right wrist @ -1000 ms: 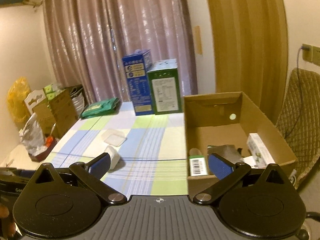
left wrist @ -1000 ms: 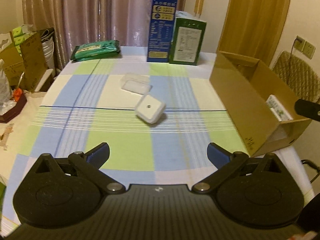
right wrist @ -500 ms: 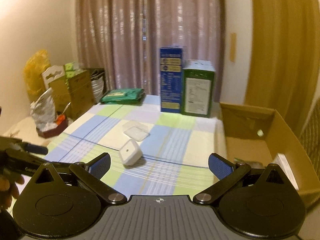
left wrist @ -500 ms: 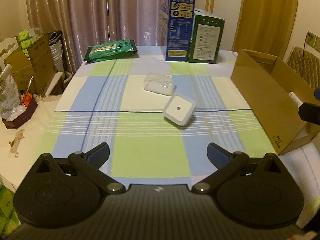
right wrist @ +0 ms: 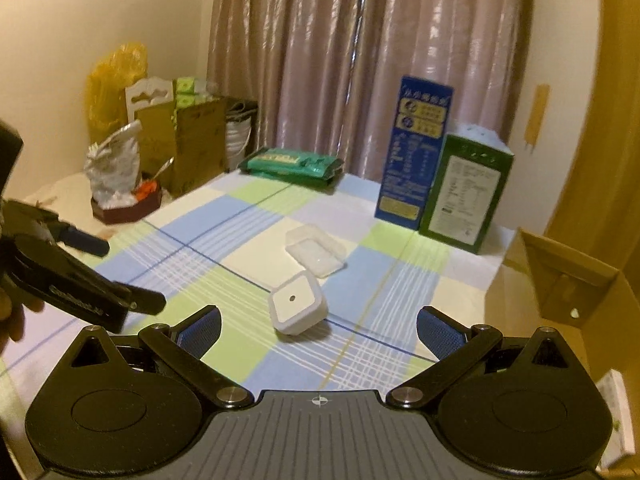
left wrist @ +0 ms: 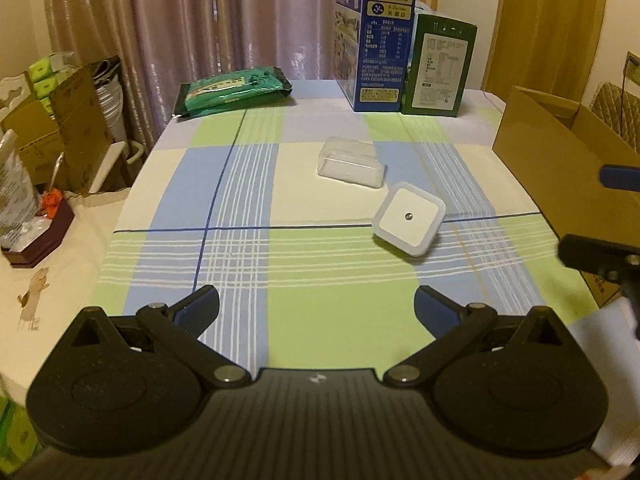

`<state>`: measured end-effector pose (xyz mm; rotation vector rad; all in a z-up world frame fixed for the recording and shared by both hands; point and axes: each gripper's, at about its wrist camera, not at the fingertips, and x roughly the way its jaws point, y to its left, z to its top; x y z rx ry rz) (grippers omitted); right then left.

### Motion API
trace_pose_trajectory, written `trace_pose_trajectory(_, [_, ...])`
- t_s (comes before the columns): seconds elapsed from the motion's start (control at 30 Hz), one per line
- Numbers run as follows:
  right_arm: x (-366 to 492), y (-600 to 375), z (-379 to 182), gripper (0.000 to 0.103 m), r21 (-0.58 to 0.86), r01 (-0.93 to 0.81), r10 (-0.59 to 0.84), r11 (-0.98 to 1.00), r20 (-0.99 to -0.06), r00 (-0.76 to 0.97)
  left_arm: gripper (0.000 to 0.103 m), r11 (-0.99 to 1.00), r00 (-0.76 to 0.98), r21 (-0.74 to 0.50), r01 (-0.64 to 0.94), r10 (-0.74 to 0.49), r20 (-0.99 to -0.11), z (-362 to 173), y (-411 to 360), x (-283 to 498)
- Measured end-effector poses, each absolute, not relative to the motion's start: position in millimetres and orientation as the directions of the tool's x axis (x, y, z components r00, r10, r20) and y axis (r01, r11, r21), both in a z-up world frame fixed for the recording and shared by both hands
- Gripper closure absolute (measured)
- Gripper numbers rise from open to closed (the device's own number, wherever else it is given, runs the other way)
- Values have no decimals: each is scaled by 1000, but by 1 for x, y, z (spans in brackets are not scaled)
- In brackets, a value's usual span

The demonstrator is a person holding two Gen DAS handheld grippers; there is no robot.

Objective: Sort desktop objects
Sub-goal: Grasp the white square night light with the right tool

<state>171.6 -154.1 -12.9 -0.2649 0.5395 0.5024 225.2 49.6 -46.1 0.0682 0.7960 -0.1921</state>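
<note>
Left gripper: jaws spread wide, empty, held level and low | Right gripper: jaws spread wide, empty, angled slightly downward | Hand: grips the left gripper's handle at frame edge

Bare checked cloth covered the near half of the desk, leaving open room. Farther in, a white square device lay near a clear plastic case. A cardboard box walled the right edge. Two upright cartons and a green packet lined the far edge.
</note>
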Motion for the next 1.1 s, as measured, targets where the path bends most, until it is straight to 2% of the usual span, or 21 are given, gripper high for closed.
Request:
trace_pose_trajectory(0.2, [206,-131,-41,2,-156,-555,376,817,-585,718,1,965,662,27,260,-158,-733,-61,56,253])
trace_pose_trajectory(0.5, [247,-100,-92,3,-277,-638,367,718,-629,686,1,920,681,81,384,-223,-697,-76,59,292])
trace_pose_trajectory(0.63, [260,-90,-108,16,-314,-675,369,668,-647,667,1,903,677,109,416,-228,-700,-86,58,308])
trace_pose_trajectory(0.73, [268,-85,-119,22,-337,-689,361,642,-660,659,1,886,686,131,446,-244,-686,-92,55,317])
trace_pose_trajectory(0.97, [277,-80,-129,28,-389,-701,356,597,-655,666,1,846,677,207,491,-221,-701,-101,52,336])
trace_pose_trajectory(1.1, [280,-77,-133,33,-402,-707,355,582,-657,665,1,836,648,200,512,-222,-729,-105,50,347])
